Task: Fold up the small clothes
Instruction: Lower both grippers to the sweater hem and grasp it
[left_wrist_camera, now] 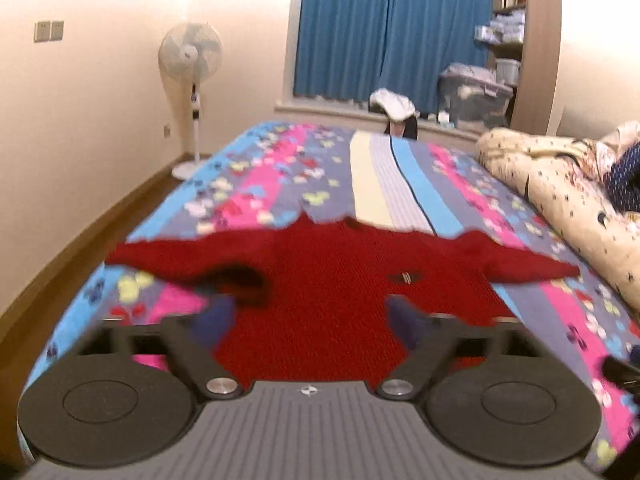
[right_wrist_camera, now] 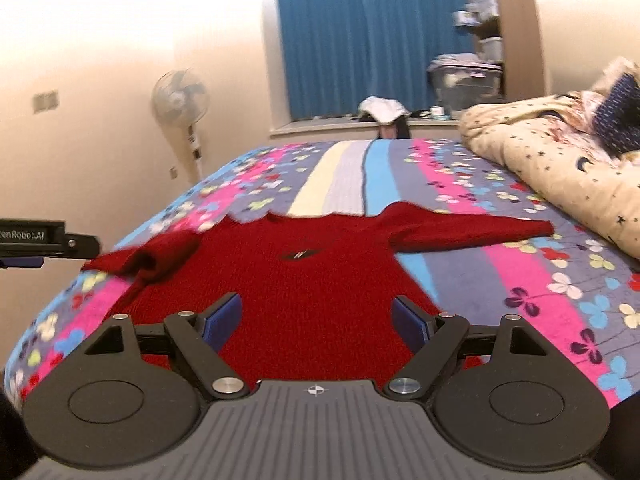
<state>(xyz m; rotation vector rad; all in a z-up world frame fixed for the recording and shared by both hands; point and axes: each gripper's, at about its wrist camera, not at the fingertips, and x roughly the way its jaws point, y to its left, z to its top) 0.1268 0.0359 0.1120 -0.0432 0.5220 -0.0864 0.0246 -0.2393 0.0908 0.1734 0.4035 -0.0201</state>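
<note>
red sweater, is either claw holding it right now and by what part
Neither. The left claw and right claw both stand open above the red sweater, with nothing pinched between the pads.

On the bed with the striped, butterfly-print sheet (right_wrist_camera: 520,264) lie 1 dark red knitted sweater (right_wrist_camera: 312,280) and 1 cream star-patterned quilt (right_wrist_camera: 560,168), bunched at the right edge. Beyond the bed stand 1 white pedestal fan (right_wrist_camera: 180,100) and 1 clear plastic storage bin (right_wrist_camera: 464,84).

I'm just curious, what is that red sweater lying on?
The red sweater lies spread on a bedsheet with coloured stripes and a butterfly print. The sheet shows all around it; the part directly beneath the sweater is covered and cannot be seen.
</note>
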